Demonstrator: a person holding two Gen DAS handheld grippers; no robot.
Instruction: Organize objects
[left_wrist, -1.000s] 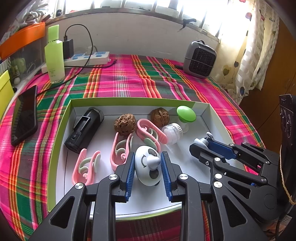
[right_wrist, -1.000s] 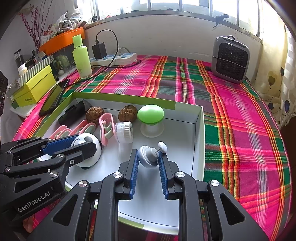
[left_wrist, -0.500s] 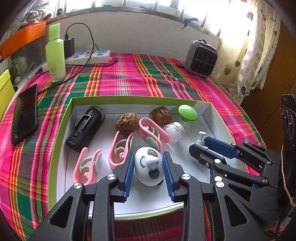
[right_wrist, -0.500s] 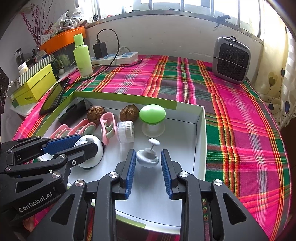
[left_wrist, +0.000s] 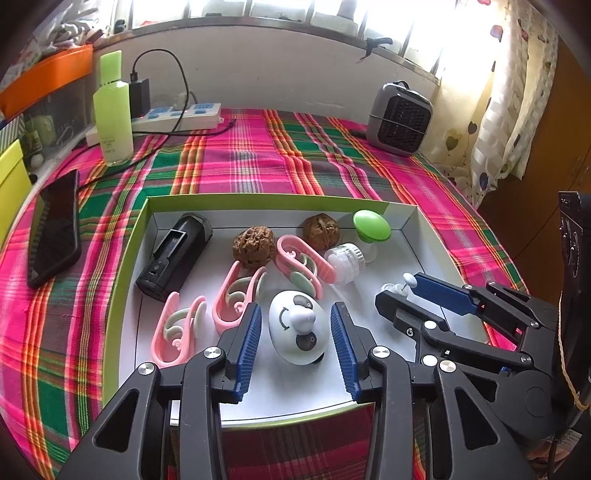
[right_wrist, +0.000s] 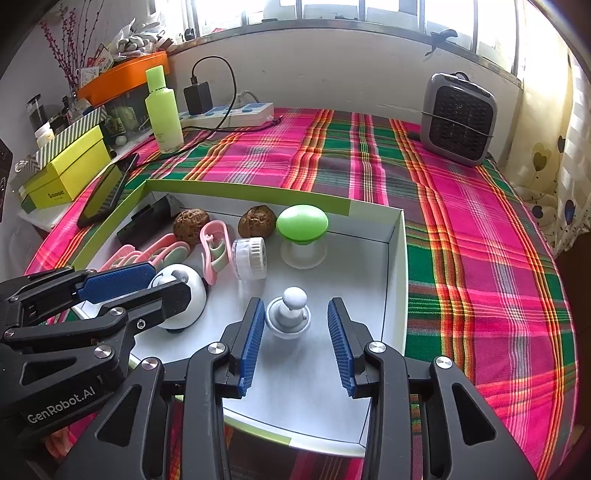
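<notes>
A white box with a green rim (left_wrist: 136, 236) (right_wrist: 395, 258) lies on the plaid table. Inside, a white panda-faced toy (left_wrist: 299, 326) (right_wrist: 181, 291) rests between the fingers of my open left gripper (left_wrist: 295, 334), not gripped. A small white knobbed stopper (right_wrist: 290, 314) (left_wrist: 400, 286) stands upright between the fingers of my open right gripper (right_wrist: 295, 328). Also in the box: pink clips (left_wrist: 177, 328), two brown walnuts (left_wrist: 255, 247), a black device (left_wrist: 175, 254), a clear jar (right_wrist: 251, 258) and a green mushroom-shaped piece (right_wrist: 302, 227).
On the cloth are a black phone (left_wrist: 55, 229), a green bottle (left_wrist: 112, 110), a power strip with charger (left_wrist: 177, 114) and a grey heater (right_wrist: 460, 118). A yellow box (right_wrist: 66, 170) and an orange tray (right_wrist: 122, 79) stand at the left. Curtains hang at the right.
Both grippers have opened: the left let go of the panda toy, the right let go of the stopper, which now stands upright in the box. Both drew back slightly.
</notes>
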